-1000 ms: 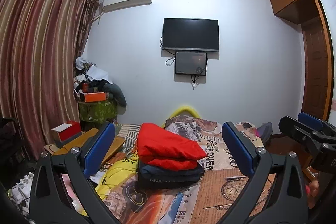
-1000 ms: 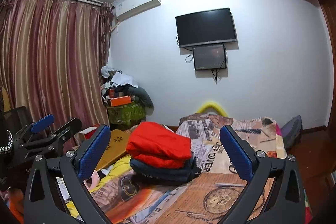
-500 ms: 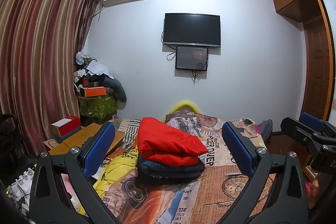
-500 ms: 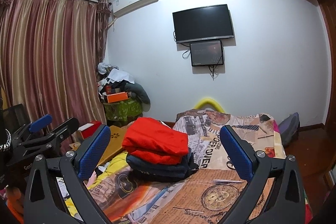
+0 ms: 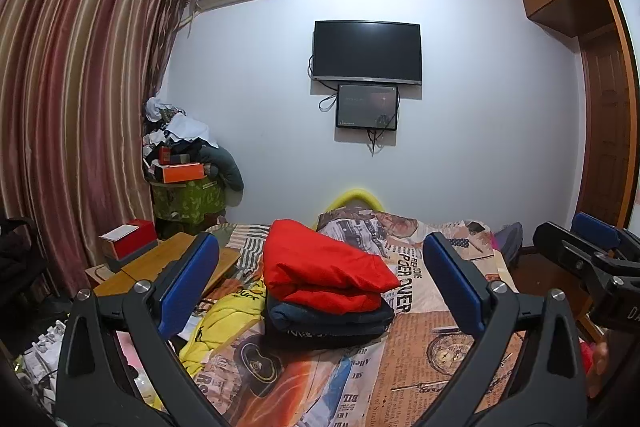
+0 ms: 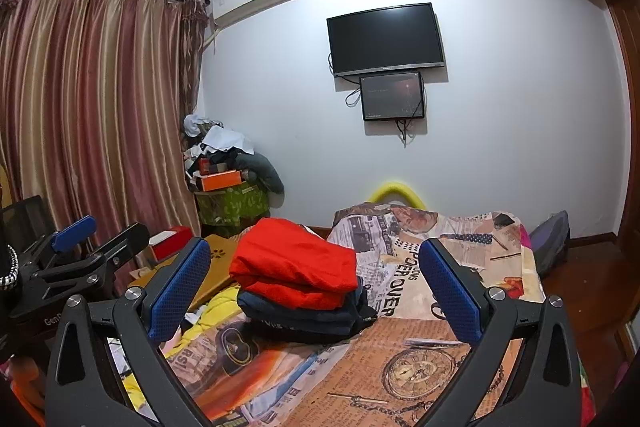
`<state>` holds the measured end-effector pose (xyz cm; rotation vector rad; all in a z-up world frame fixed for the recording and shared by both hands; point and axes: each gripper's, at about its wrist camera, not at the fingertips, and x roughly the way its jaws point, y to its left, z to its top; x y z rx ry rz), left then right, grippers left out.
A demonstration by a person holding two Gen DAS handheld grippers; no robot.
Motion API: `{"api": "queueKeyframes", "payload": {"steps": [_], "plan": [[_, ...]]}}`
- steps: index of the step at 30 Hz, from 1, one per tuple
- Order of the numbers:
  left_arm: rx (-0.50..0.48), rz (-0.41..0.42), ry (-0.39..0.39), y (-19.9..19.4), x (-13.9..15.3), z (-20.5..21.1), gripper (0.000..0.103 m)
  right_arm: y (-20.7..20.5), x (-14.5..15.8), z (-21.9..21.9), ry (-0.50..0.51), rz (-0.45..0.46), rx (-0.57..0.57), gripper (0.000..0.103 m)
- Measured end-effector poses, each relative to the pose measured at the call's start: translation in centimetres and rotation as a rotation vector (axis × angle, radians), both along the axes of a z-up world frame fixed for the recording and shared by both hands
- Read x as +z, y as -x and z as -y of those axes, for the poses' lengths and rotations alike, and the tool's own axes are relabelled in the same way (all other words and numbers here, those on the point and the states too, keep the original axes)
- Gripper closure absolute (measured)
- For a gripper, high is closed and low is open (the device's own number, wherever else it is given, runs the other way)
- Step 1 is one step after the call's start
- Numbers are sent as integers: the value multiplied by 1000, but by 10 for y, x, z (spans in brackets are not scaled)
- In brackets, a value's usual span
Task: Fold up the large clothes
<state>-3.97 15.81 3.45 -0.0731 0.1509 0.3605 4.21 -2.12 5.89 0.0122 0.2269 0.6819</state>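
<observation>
A folded red garment (image 5: pixel 324 271) lies on top of a folded dark navy garment (image 5: pixel 328 319) on the bed with a newspaper-print cover (image 5: pixel 420 359). The stack also shows in the right wrist view (image 6: pixel 296 267), with the navy garment (image 6: pixel 304 319) under it. A crumpled yellow garment (image 5: pixel 224 323) lies at the stack's left. My left gripper (image 5: pixel 320 287) is open and empty, held back from the stack. My right gripper (image 6: pixel 316 287) is open and empty, also short of the stack. Each gripper shows at the edge of the other's view.
A low wooden table (image 5: pixel 132 271) with a red box (image 5: pixel 128 239) stands left of the bed. A cluttered pile on a green box (image 5: pixel 188 195) fills the corner by the curtains (image 5: pixel 72 107). A TV (image 5: pixel 366 51) hangs on the far wall. A wardrobe (image 5: pixel 600 107) stands right.
Both grippers have tilted up and drawn slightly back, so the stack sits lower in view. The clothes have not moved. Both stay open.
</observation>
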Motion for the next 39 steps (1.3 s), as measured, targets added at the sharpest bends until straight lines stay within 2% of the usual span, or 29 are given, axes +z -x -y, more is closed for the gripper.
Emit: {"api": "queueKeyframes", "payload": {"steps": [39], "plan": [[-53, -32, 29, -15, -7, -2, 0, -8, -5, 4, 18, -22, -18, 0]]}}
